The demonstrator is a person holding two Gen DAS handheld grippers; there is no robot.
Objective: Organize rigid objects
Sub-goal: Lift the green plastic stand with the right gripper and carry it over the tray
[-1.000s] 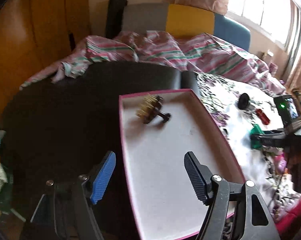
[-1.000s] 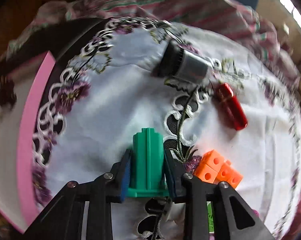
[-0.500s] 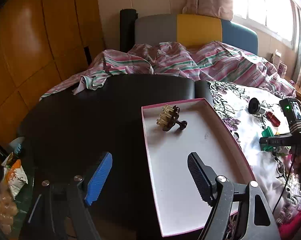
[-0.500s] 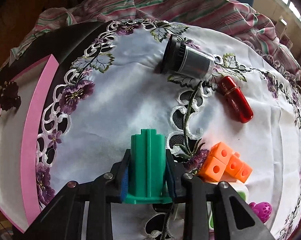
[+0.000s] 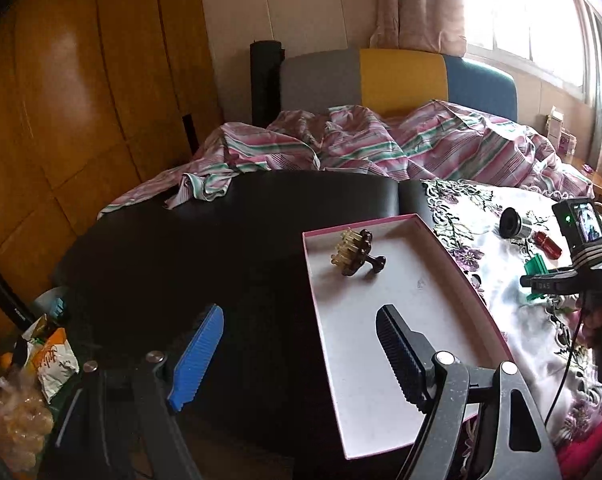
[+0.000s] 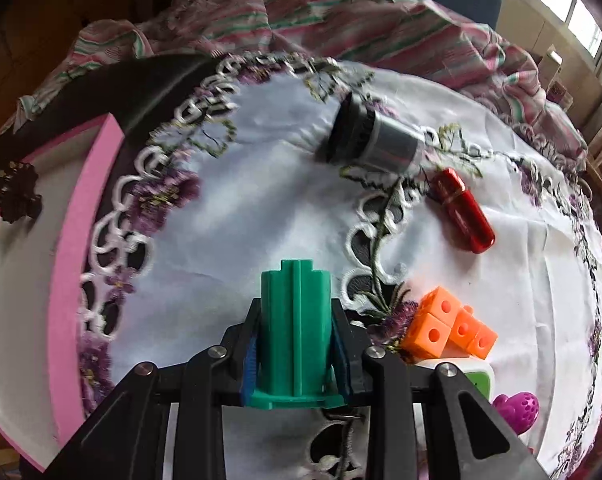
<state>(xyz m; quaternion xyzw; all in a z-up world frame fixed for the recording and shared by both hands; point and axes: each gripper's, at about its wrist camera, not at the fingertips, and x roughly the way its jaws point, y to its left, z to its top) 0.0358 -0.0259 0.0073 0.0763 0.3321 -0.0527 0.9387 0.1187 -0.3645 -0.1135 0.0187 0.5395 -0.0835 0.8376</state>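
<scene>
My right gripper (image 6: 295,354) is shut on a green plastic spool (image 6: 294,328) and holds it above the white embroidered cloth (image 6: 261,208). The spool also shows in the left wrist view (image 5: 536,267). A pink-rimmed white tray (image 5: 385,304) lies to the left, with a brown pronged knob (image 5: 355,256) at its far end. My left gripper (image 5: 301,354) is open and empty, over the tray's near left edge. On the cloth lie a grey-black cylinder (image 6: 375,138), a red capsule (image 6: 463,210) and orange cubes (image 6: 451,328).
The tray sits on a dark round table (image 5: 189,248). A striped blanket (image 5: 361,144) and a sofa (image 5: 397,76) lie behind it. A green-white block (image 6: 479,380) and a purple perforated toy (image 6: 517,406) sit by my right gripper. Snack bags (image 5: 41,364) are at far left.
The right gripper has lifted a little with the green spool held. The left gripper has pulled back and up, so the tray looks farther away.
</scene>
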